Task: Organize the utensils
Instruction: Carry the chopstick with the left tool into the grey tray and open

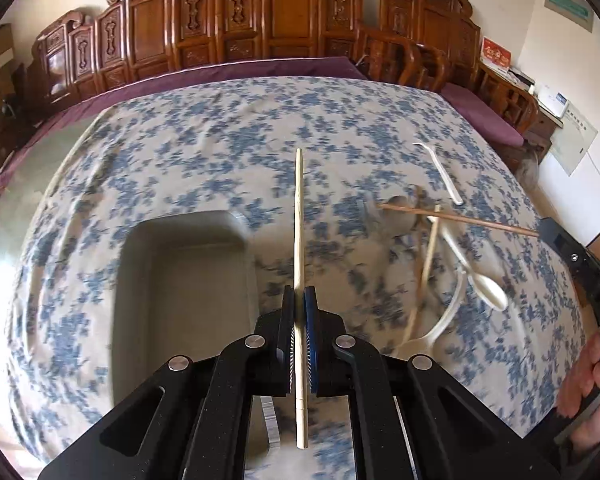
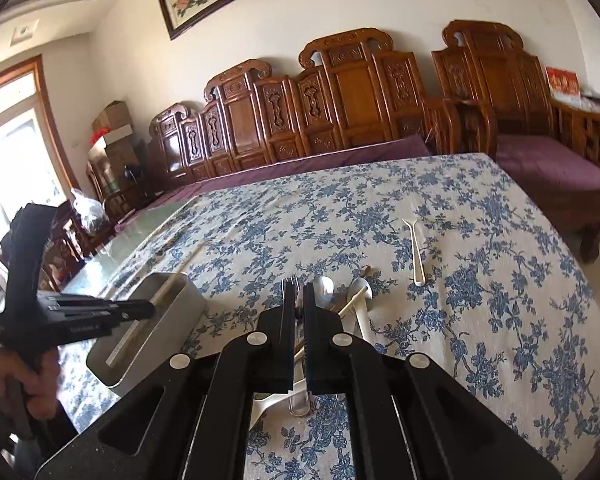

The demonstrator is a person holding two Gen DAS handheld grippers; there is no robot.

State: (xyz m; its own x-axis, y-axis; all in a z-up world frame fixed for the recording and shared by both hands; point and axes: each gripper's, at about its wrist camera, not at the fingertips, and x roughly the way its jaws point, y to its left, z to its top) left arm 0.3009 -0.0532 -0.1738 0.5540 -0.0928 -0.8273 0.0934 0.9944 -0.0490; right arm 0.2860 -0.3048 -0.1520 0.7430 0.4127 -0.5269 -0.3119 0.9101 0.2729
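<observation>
Left gripper (image 1: 300,336) pinches a pale chopstick (image 1: 299,216) running straight up frame centre. The grey tray (image 1: 236,240) sits just lower left of it, long axis parallel. Right gripper (image 1: 556,236) clamps a brown chopstick (image 1: 460,220) over the pile (image 1: 440,264), farther right.

We see tablecloth (image 1: 228,136) white with blue floral print; pale chopstick (image 1: 299,216); tray (image 1: 180,272) grey, perhaps metal; white spoon (image 1: 490,288); purple cushion (image 2: 552,160), right of frame.
</observation>
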